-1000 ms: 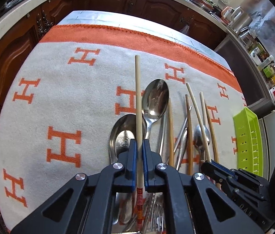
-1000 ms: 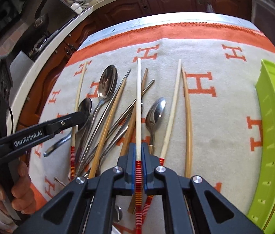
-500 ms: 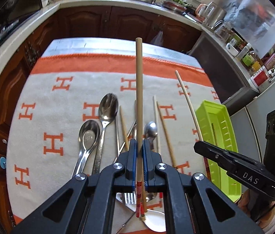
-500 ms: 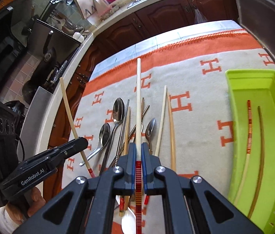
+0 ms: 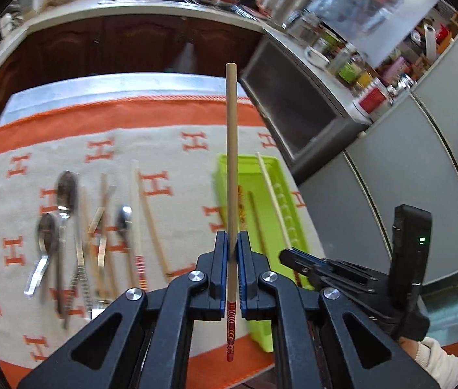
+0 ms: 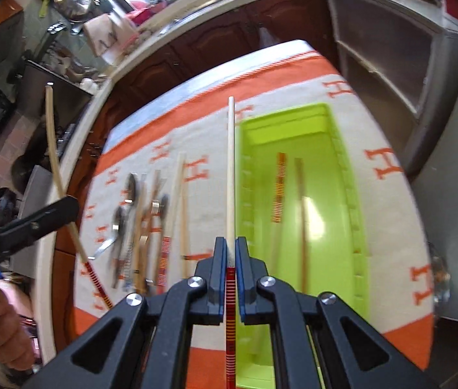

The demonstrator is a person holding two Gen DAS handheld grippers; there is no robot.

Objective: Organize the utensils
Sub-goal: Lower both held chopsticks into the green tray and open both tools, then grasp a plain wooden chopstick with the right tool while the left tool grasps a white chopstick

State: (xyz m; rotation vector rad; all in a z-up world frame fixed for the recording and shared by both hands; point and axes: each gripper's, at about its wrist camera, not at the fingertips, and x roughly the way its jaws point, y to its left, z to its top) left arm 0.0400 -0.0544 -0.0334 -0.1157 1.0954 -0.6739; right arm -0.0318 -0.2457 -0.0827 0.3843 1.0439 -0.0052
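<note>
My left gripper [image 5: 231, 243] is shut on a pale wooden chopstick [image 5: 231, 149] with a red-striped end, held in the air over the near left wall of the lime-green tray [image 5: 225, 175]. My right gripper [image 6: 231, 249] is shut on a second, matching chopstick [image 6: 231, 168], lifted just left of the same tray [image 6: 349, 201]. Two chopsticks [image 6: 279, 188] lie inside the tray. Spoons, forks and more chopsticks [image 5: 76, 227] lie in a loose row on the cloth to the left. The right gripper [image 5: 289, 257] shows at lower right in the left wrist view, and the left gripper [image 6: 68, 209] at left in the right wrist view.
A white cloth with orange H marks and an orange border [image 5: 170, 149] covers the table. Dark wood cabinets [image 5: 115, 42] and a crowded counter [image 5: 342, 55] ring the far side. Grey appliance fronts [image 5: 407, 168] stand right of the table. A hand [image 6: 2, 334] holds the left tool.
Both grippers rose off the utensil pile with a chopstick each and swung right toward the green tray. The pile now lies lower left in both views.
</note>
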